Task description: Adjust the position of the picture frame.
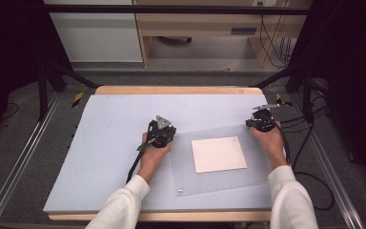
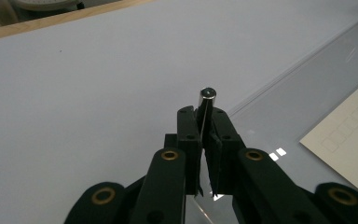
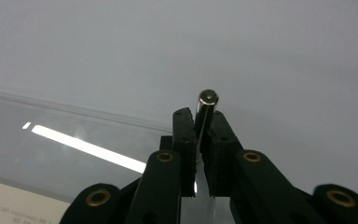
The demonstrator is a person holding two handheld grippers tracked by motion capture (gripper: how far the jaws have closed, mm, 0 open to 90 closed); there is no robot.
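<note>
Now both grippers clamp small metal cylinders at the clear sheet's far corners.

Left gripper, centre of the high view, has its jaws pinched narrow on a short silver cylinder at the transparent sheet's upper-left corner. Right gripper, upper right of that frame, grips a 2nd metal cylinder the same way at the sheet's upper-right corner. A cream paper card lies under the sheet on the pale blue board.
</note>
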